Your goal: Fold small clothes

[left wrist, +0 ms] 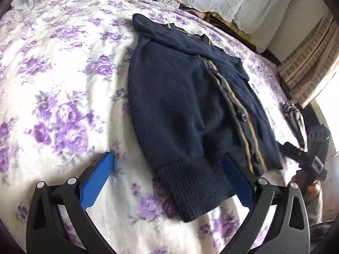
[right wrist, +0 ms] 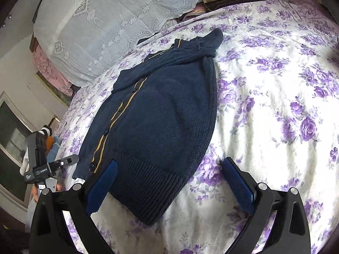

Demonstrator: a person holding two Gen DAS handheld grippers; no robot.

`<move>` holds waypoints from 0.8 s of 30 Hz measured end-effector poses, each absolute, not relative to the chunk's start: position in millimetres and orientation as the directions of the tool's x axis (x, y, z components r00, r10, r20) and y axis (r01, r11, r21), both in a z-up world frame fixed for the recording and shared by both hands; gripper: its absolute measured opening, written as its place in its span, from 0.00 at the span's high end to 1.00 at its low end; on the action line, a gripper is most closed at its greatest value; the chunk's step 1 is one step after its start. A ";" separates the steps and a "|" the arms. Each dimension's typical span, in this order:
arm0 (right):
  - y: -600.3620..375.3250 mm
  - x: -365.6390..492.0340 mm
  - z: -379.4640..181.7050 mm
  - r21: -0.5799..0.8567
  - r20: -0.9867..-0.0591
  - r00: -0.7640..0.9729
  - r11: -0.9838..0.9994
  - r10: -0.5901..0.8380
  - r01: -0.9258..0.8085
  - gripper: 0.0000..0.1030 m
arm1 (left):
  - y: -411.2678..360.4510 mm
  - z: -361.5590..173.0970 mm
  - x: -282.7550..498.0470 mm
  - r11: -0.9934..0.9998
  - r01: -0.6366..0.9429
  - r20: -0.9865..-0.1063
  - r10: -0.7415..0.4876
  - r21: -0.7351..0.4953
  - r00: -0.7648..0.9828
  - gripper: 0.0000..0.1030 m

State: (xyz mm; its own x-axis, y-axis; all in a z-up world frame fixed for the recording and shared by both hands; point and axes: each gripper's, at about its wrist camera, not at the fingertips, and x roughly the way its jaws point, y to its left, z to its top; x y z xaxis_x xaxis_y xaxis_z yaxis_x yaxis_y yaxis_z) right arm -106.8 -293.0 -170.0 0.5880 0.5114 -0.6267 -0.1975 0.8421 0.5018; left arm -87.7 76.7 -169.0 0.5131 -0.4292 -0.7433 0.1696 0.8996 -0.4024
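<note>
A small navy knit cardigan (left wrist: 182, 105) with tan stripes along its button band lies flat on the bed, sleeves folded across the top, ribbed hem nearest me. It also shows in the right wrist view (right wrist: 161, 118). My left gripper (left wrist: 169, 177) is open, its blue pads either side of the hem's left corner. My right gripper (right wrist: 169, 180) is open over the hem's right corner. The right gripper shows at the far right of the left wrist view (left wrist: 305, 158), and the left gripper at the far left of the right wrist view (right wrist: 48, 165).
The bed sheet (left wrist: 63, 84) is white with purple flowers. Lace-covered pillows (right wrist: 118, 21) lie at the head of the bed. A striped garment (left wrist: 294, 116) lies near the bed's right edge. A wooden frame (left wrist: 313, 63) stands beyond that edge.
</note>
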 end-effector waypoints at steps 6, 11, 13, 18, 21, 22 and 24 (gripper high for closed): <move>-285.3 -109.9 -168.3 0.524 -0.610 0.564 0.817 0.556 -0.239 0.03 | 56.9 -170.1 -87.2 0.840 0.262 -0.715 -0.542 -0.475 0.441 0.04; -279.1 -95.5 -170.8 0.516 -0.629 0.562 0.829 0.537 -0.215 0.27 | 58.1 -170.0 -73.5 0.823 0.269 -0.696 -0.567 -0.500 0.440 0.05; -279.3 -92.1 -172.0 0.524 -0.634 0.559 0.829 0.534 -0.198 0.35 | 54.7 -167.9 -71.7 0.833 0.271 -0.699 -0.553 -0.483 0.453 0.12; -271.9 -110.0 -174.5 0.555 -0.624 0.481 0.782 0.616 -0.283 0.37 | 51.4 -169.3 -84.3 0.818 0.305 -0.696 -0.575 -0.487 0.431 0.40; -268.3 -102.1 -174.9 0.552 -0.622 0.492 0.786 0.610 -0.277 0.45 | 47.2 -171.3 -76.9 0.828 0.308 -0.708 -0.561 -0.469 0.430 0.39; -271.2 -95.9 -177.7 0.573 -0.615 0.495 0.779 0.614 -0.255 0.56 | 47.2 -171.3 -74.9 0.826 0.306 -0.706 -0.564 -0.474 0.429 0.39; -278.1 -89.5 -181.5 0.614 -0.599 0.501 0.760 0.625 -0.214 0.72 | 50.4 -171.4 -76.3 0.823 0.295 -0.699 -0.567 -0.485 0.435 0.42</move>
State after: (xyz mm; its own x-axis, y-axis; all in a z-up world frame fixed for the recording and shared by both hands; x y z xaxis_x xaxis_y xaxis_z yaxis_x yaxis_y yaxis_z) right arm -89.5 -278.1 -181.5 0.5005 0.6247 -0.5993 -0.2141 0.7601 0.6135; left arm -76.3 50.4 -171.4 0.4349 -0.5674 -0.6993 0.2947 0.8235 -0.4848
